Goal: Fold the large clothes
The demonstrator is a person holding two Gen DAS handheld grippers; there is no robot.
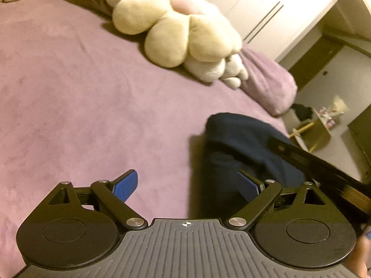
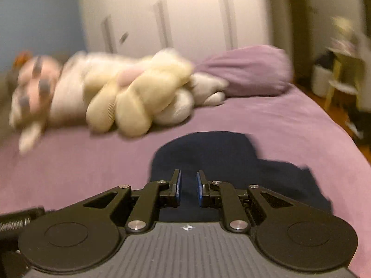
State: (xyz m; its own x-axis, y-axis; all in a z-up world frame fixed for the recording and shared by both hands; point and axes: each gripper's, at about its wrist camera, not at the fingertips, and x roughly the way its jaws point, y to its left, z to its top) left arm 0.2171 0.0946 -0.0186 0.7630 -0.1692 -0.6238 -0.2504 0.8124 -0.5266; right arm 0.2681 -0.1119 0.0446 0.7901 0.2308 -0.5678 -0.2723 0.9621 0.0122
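A dark navy garment [image 1: 243, 139] lies bunched on the purple bed [image 1: 81, 92]. My left gripper [image 1: 190, 183] is wide open and empty, low over the bed, with its right finger at the garment's near edge. In the right wrist view the garment [image 2: 208, 153] lies just ahead of and under my right gripper [image 2: 188, 183]. Its blue-padded jaws stand a narrow gap apart with nothing between them. The right gripper's black body [image 1: 324, 164] shows over the garment in the left wrist view. The right wrist view is blurred.
A large cream plush toy [image 1: 180, 27] lies across the far side of the bed, also in the right wrist view [image 2: 129, 97]. A purple pillow [image 1: 269, 81] sits beside it. White wardrobe doors [image 2: 185, 18] stand behind. A small stool [image 2: 340, 81] and floor clutter lie off the bed's right edge.
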